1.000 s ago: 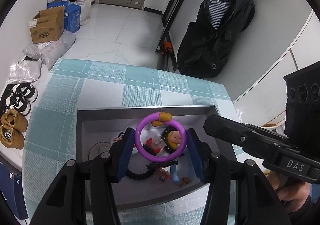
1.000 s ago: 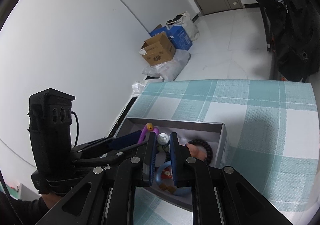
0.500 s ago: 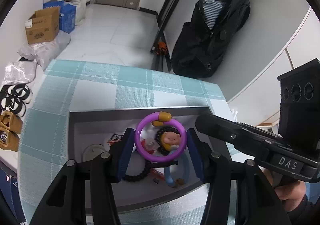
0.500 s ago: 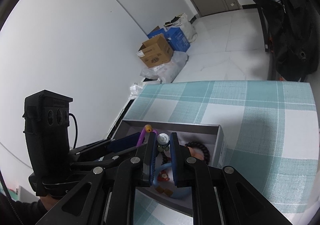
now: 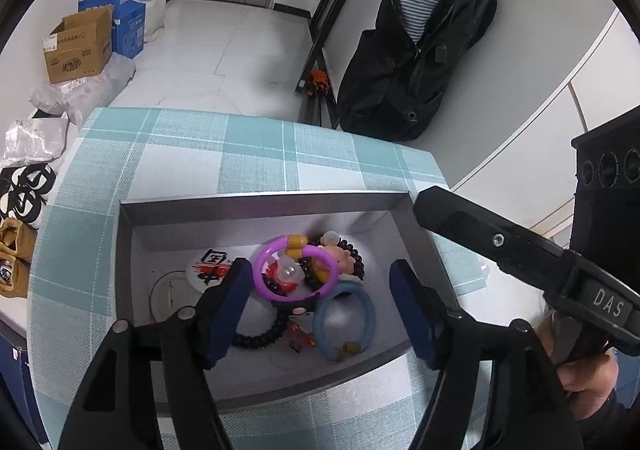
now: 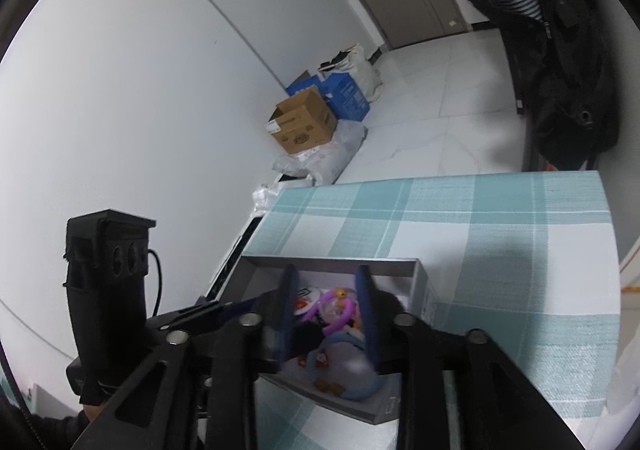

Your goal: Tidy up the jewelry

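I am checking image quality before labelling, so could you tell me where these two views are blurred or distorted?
Left wrist view: sharp on the purple bracelet and grey box, with fisheye bending at the edges. Right wrist view: the blue bracelet and the fingers are smeared, while the cardboard box is crisp.

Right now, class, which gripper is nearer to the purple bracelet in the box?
Left. The left gripper, jaws opening, straddles the purple bracelet without touching it. The right gripper, also opening, hovers above it beside the blue bracelet.
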### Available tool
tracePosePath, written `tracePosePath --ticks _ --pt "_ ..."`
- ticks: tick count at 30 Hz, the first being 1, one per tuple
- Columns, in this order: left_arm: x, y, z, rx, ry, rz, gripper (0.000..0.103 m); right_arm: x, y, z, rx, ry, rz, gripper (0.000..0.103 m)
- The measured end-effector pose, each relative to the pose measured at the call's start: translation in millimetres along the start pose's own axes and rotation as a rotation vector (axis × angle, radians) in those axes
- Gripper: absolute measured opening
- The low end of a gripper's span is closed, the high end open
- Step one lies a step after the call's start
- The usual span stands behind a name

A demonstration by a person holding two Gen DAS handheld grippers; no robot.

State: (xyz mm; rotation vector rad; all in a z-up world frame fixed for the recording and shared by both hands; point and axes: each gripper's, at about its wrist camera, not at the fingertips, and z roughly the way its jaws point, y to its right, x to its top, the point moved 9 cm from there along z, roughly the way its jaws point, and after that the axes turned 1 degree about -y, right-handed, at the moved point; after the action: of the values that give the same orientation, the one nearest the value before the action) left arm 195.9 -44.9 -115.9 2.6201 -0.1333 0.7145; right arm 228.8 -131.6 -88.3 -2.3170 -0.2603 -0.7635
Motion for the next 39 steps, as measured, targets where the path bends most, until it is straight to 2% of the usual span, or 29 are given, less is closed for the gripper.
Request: tracePosePath --ticks 3,5,7,9,11,14,21,27,31,34,39 --pt "-0.6 0.1 -6.3 0.015 0.017 0.005 0.067 0.0 1.0 -5.1 -0.008 0.010 0.008 0.034" --pt "0.0 -0.6 -11.1 0.033 0.034 0.009 0.067 -0.2 -0.6 -8.7 -0.023 0.018 -0.001 0.048" --pt "2.4 0.6 -19.0 0.047 0.069 0.021 0.067 1.5 -3.6 -17.4 -0.056 0.046 -0.028 0.055" --pt "5.0 2.1 -27.4 0.071 0.106 0.041 0.067 3.4 -8.3 -23.7 -0.063 0.068 -0.048 0.056" --pt "8.2 1.5 -36.9 0.104 0.141 0.047 0.067 4.9 -13.7 -32.4 -0.069 0.100 -0.070 0.065" --pt "12.4 0.3 -50.8 0.138 0.197 0.044 0.067 4.6 -19.3 -43.2 -0.073 0.141 -0.079 0.068" --pt "13.9 -5.0 -74.8 0.245 0.291 0.044 0.067 -4.1 -36.4 -60.2 -0.120 0.170 -0.138 0.084" --pt "5.3 3.5 -92.1 0.287 0.331 0.095 0.067 -19.0 -49.4 -68.1 -0.134 0.161 -0.172 0.087" --pt "-5.7 7.5 -97.7 0.278 0.330 0.114 0.068 -28.4 -48.2 -71.1 -0.156 0.152 -0.172 0.092" --pt "-10.1 6.2 -101.3 0.289 0.332 0.114 0.075 -34.7 -46.7 -77.2 -0.169 0.155 -0.165 0.094" --pt "-17.5 1.0 -113.2 0.317 0.359 0.090 0.076 -44.9 -44.0 -84.7 -0.173 0.150 -0.147 0.096"
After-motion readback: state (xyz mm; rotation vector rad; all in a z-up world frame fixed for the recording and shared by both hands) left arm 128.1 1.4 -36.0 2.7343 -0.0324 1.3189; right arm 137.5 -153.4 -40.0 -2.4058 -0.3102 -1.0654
